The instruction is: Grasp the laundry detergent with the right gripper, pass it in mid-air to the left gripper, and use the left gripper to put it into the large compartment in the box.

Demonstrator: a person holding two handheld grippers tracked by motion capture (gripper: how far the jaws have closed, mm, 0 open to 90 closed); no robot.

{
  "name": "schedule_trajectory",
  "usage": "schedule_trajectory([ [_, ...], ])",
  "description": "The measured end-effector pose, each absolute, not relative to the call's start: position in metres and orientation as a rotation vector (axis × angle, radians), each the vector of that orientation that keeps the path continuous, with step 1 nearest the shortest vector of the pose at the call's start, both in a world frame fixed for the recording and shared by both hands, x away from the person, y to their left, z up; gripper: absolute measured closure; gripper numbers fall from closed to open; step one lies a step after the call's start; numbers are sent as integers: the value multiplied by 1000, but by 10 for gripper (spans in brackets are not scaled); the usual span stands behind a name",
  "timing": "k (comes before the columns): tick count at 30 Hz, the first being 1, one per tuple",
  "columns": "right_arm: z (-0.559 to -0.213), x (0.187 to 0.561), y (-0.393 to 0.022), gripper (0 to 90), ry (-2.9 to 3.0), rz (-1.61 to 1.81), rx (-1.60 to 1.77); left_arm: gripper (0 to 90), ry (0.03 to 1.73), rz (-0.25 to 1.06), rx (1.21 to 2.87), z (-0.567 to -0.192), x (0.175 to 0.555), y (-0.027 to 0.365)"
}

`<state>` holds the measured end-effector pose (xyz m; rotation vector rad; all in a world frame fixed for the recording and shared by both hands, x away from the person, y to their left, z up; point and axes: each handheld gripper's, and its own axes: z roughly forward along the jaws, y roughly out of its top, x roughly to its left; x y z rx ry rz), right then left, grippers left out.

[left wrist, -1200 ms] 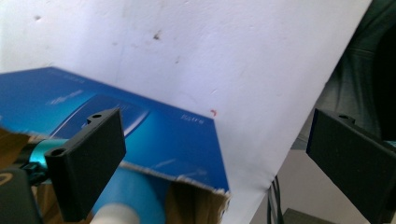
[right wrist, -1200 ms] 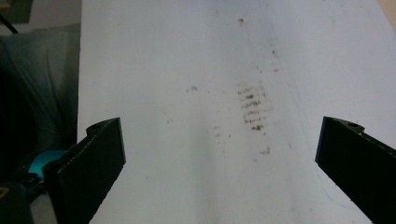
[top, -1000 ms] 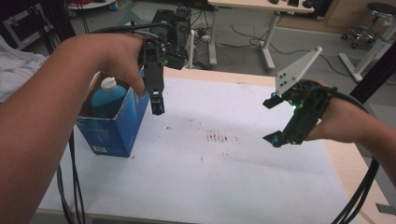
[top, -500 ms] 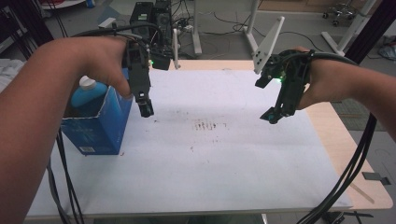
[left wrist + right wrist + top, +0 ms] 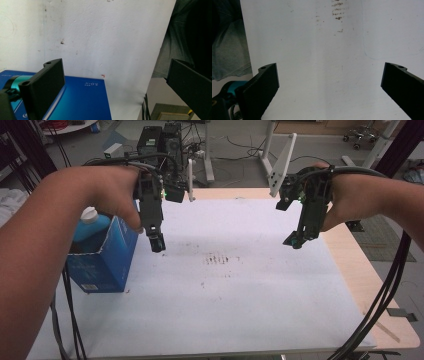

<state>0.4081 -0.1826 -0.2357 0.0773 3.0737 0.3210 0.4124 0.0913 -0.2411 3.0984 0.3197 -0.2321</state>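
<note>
On the white table cover [image 5: 225, 310], which spans nearly the whole tabletop, you have a blue box [image 5: 107, 257] standing near the left edge, upright, open at the top. Inside it a blue bottle [image 5: 90, 225] with a white cap rises above the rim. Your left gripper [image 5: 157, 241] hangs in the air just beside the box's right upper corner, pointing down; its jaws stand wide apart and hold nothing, with the box's blue face [image 5: 82, 100] below them in the left gripper view. Your right gripper [image 5: 295, 241] hovers well apart over the right side, jaws spread wide, empty. Between the two grippers lie small brown stains [image 5: 220, 259].
</note>
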Motion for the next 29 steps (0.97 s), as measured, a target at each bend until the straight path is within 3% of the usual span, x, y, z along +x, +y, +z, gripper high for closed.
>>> schedule_trajectory([
  [29,-238,409,-184,6,3073,289,93,17,348,-211,3096,-236,414,93],
])
